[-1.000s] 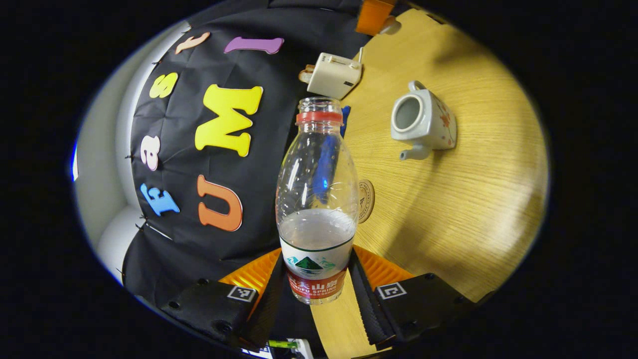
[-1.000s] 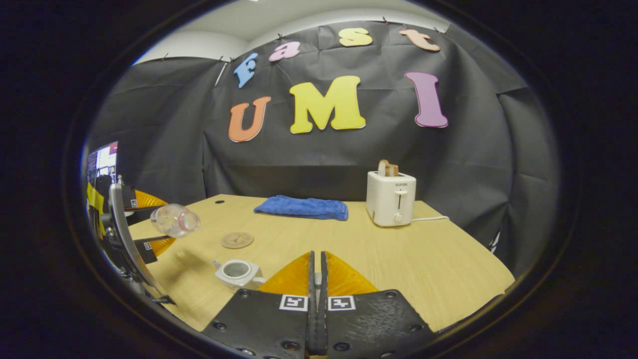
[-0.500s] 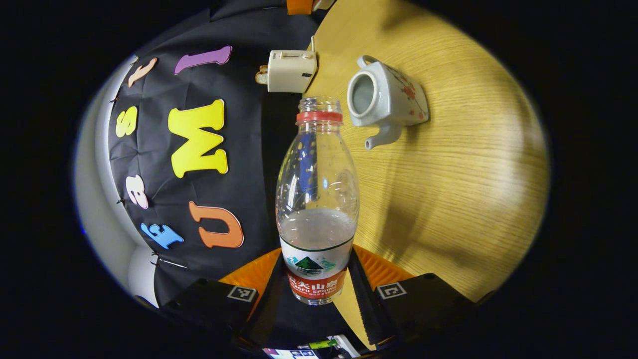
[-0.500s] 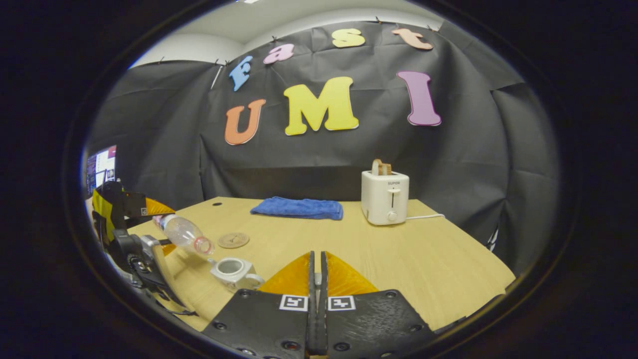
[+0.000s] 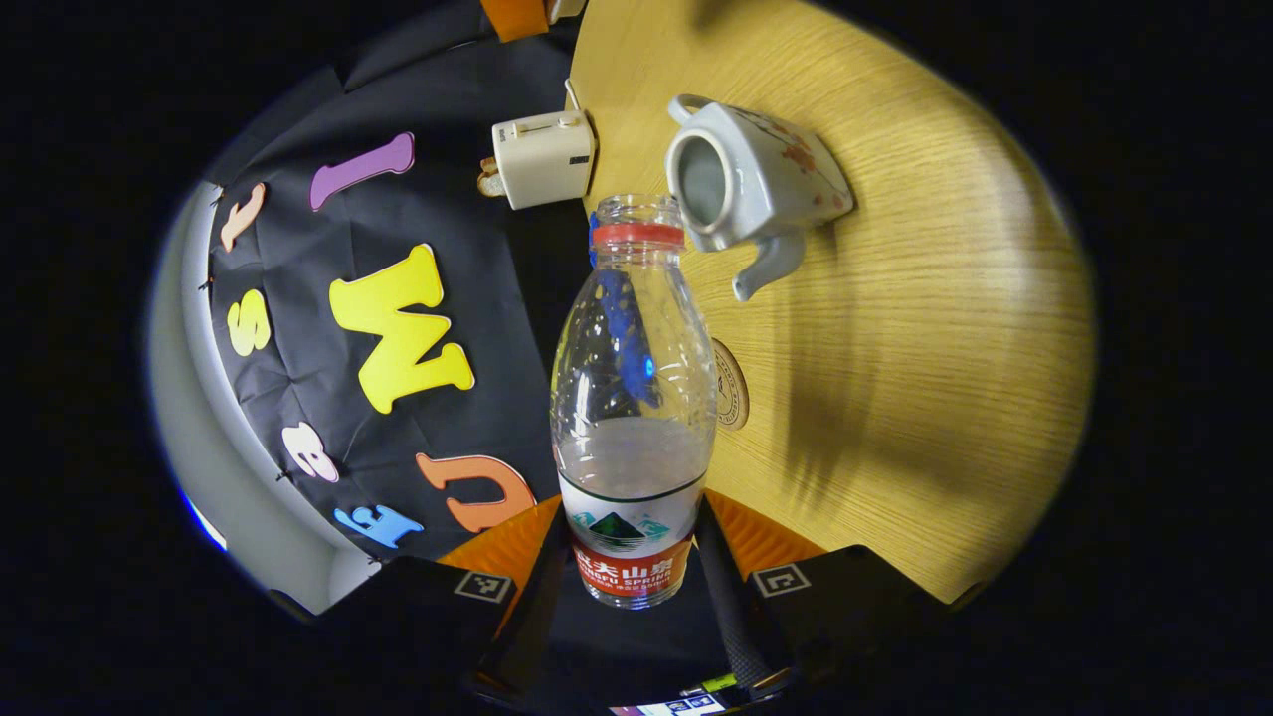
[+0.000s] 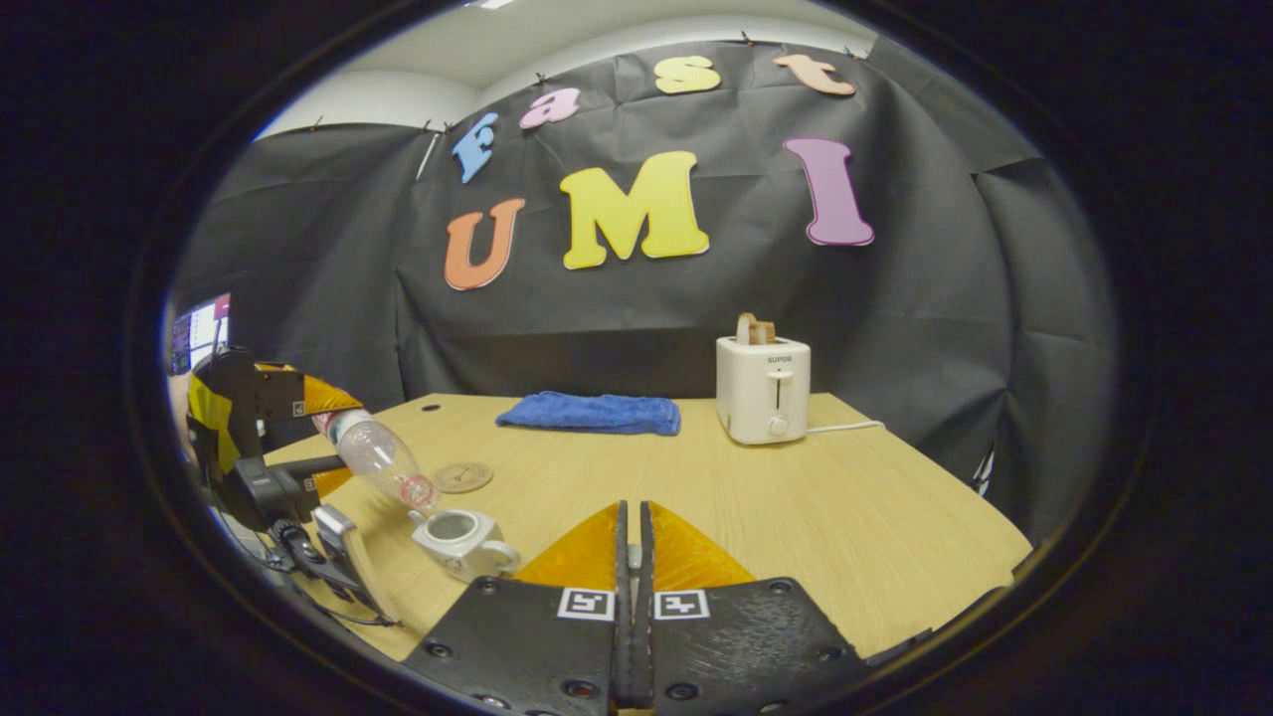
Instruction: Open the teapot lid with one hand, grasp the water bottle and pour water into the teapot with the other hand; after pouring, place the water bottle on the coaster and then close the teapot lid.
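Observation:
My left gripper (image 5: 633, 572) is shut on the lower part of a clear water bottle (image 5: 633, 398) that has a red neck ring and no cap. The bottle (image 6: 383, 460) is tilted mouth down, its mouth just above the open top of the white flowered teapot (image 6: 459, 538). The teapot (image 5: 751, 184) stands without its lid. Beyond the bottle, a round coaster (image 5: 733, 383) lies on the table. In the right gripper view the left gripper (image 6: 328, 440) is at the far left. My right gripper (image 6: 629, 557) is shut, with its fingers pressed together to the right of the teapot.
A white toaster (image 6: 763, 388) with bread in it stands at the back of the wooden table (image 6: 845, 527). A folded blue cloth (image 6: 589, 413) lies to its left. The coaster (image 6: 462, 476) sits behind the teapot. A screen glows at the far left.
The left gripper has carried the bottle toward the teapot and tipped it further, so its mouth now hangs over the opening. The right gripper has barely moved.

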A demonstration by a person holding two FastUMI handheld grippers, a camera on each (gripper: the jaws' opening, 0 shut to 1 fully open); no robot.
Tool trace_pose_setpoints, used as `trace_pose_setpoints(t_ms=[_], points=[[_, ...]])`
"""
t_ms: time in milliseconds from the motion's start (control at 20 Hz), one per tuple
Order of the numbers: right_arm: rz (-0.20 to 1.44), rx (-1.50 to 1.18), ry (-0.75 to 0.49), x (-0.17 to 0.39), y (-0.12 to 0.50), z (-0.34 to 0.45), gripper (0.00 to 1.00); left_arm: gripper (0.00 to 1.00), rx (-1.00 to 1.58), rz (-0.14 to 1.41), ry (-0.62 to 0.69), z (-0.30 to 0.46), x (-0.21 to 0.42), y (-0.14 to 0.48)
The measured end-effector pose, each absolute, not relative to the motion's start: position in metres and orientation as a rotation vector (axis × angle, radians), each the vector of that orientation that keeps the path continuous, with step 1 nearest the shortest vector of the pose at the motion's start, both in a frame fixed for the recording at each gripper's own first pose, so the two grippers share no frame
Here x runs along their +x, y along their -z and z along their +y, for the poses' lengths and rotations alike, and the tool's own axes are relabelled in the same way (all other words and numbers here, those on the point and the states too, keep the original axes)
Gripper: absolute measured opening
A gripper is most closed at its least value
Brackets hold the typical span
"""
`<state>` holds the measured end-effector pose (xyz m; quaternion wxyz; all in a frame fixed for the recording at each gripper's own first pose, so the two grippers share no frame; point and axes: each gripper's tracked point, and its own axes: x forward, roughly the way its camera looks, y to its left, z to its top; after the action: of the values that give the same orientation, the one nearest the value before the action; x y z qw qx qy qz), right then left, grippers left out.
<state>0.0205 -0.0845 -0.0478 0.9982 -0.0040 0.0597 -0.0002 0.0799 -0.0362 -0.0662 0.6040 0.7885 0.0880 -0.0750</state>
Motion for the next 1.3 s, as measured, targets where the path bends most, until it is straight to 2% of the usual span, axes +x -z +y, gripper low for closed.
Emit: trace_pose_setpoints(t_ms=[850,950,1000,1300], points=[[0.12,-0.006,0.002,0.018,0.049,-0.088,0.0,0.72,1.981,0.143,0.129,-0.051,0.09,0.046],[0.118,-0.005,0.003,0.017,0.049,-0.088,0.0,0.76,1.998,0.122,0.119,-0.054,0.088,0.043],[0.118,-0.004,0.002,0.017,0.049,-0.089,0.0,0.72,2.006,0.121,0.123,-0.055,0.089,0.043],[0.12,0.009,-0.007,0.019,0.05,-0.088,0.0,0.72,2.059,0.102,0.099,-0.06,0.088,0.037]])
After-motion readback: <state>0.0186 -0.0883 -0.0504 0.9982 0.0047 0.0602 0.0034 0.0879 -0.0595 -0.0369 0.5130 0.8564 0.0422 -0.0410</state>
